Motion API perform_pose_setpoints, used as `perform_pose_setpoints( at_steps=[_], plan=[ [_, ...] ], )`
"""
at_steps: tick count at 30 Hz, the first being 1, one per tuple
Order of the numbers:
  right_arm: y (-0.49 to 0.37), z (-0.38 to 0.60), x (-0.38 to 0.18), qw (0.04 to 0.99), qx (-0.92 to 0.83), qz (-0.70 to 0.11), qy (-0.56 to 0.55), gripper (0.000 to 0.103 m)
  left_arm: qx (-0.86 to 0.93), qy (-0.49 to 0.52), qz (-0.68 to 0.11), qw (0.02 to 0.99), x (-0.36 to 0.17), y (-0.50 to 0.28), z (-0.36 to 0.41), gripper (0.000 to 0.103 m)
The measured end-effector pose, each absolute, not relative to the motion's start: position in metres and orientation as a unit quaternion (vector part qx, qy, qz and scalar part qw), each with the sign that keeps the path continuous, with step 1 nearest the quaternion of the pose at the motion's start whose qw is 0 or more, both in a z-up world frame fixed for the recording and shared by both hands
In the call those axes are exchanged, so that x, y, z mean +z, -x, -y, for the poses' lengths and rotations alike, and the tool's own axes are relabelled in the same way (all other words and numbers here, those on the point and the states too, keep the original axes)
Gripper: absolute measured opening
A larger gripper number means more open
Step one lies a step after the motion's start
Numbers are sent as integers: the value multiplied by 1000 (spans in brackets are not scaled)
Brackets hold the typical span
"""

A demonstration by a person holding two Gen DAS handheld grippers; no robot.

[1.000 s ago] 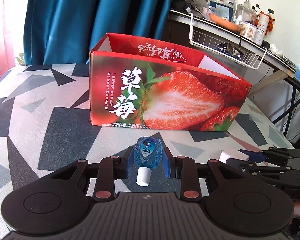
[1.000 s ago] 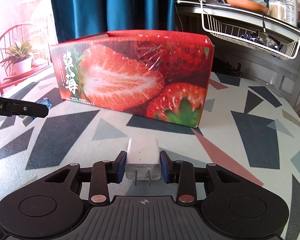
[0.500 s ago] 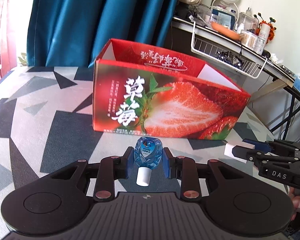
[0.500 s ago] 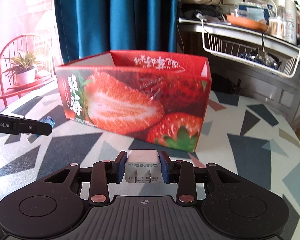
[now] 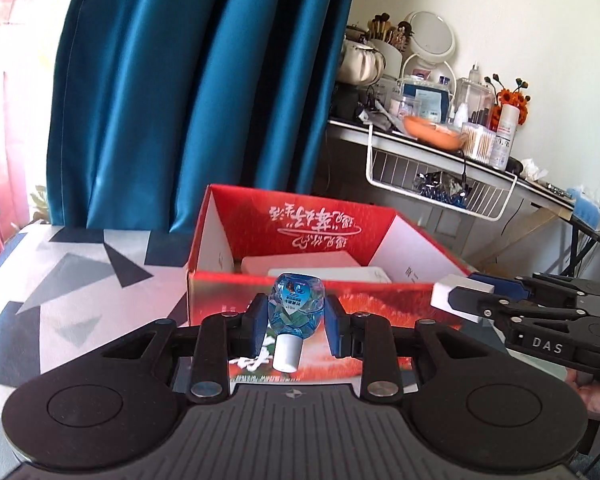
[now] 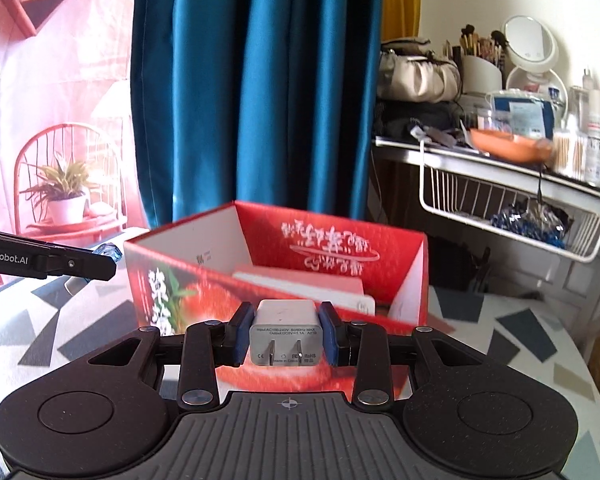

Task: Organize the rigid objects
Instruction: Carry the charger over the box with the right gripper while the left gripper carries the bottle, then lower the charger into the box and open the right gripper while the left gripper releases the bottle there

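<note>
Left wrist view: left gripper (image 5: 296,322) tilted slightly down, level with the near rim of the red box (image 5: 300,236), clamped on a small blue bottle (image 5: 296,306) with its white cap toward the camera. Inside the box, white flat packs (image 5: 300,266). At right, the right gripper (image 5: 466,298) reaching in sideways, holding a white charger (image 5: 446,294) just at the box's right corner. Behind, blue curtain (image 5: 180,100); cluttered shelf (image 5: 440,148) with a wire basket beneath. Right wrist view: right gripper (image 6: 287,338) pointing over the box (image 6: 332,240), pads squeezing the charger (image 6: 285,332), prongs facing the camera. At left, the left gripper's black finger (image 6: 74,266) with the bottle's blue tip (image 6: 110,250) showing above it. Patterned table (image 6: 516,332) underneath.
</note>
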State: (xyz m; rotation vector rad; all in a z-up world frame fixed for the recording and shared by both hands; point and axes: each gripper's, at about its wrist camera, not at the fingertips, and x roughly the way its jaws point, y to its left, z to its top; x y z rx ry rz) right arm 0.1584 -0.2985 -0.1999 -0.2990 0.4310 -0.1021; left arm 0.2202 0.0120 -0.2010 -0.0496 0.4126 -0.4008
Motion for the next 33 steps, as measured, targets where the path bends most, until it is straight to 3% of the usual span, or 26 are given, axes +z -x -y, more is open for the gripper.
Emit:
perform_pose_setpoints(
  at_steps=[13, 33],
  plan=[
    [-215, 315, -192, 965, -47, -194, 169, 32, -206, 1, -207, 956, -188, -276, 12, 32],
    [-331, 365, -208, 926, -96, -355, 90, 32, -195, -25, -316, 928, -208, -381, 23, 32]
  ],
)
